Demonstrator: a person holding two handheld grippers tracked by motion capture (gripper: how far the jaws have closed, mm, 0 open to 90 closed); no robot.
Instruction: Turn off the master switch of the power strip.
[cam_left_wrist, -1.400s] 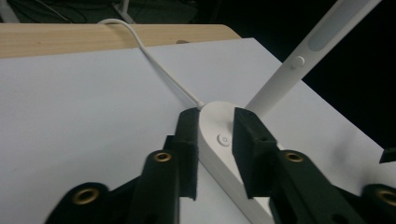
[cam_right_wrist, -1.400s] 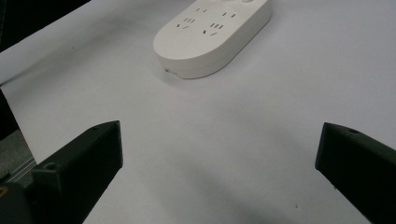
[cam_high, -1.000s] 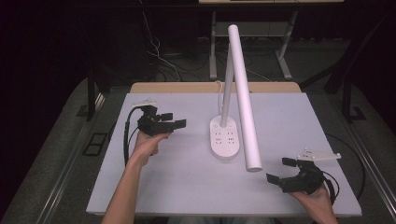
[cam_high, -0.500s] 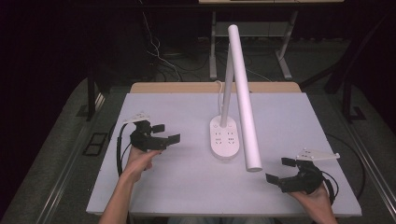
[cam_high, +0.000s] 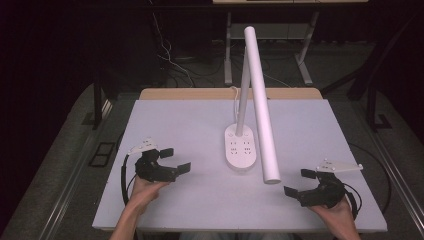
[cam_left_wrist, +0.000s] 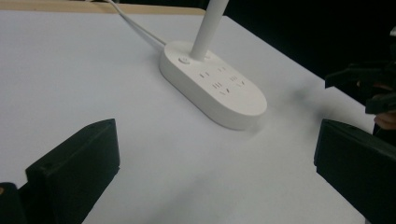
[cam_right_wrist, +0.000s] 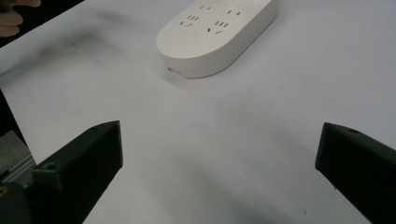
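A white desk lamp stands mid-table: its oval base (cam_high: 240, 149) carries socket holes and a round button, and its long tube head (cam_high: 261, 110) slants down toward the front right. My left gripper (cam_high: 176, 161) hovers at the front left of the table, open and holding nothing, jaws pointing right toward the base (cam_left_wrist: 212, 88). At the front right my right gripper (cam_high: 299, 182) is open too, nothing between its jaws, pointing left toward the base (cam_right_wrist: 215, 35).
The white tabletop (cam_high: 180, 125) ends in a wooden strip (cam_high: 200, 93) at the back. The lamp's white cord (cam_left_wrist: 135, 29) runs off the far edge. Cables and table legs stand on the dark floor behind.
My left gripper has drawn back from the middle left of the table to the front left. The right gripper has stayed in place.
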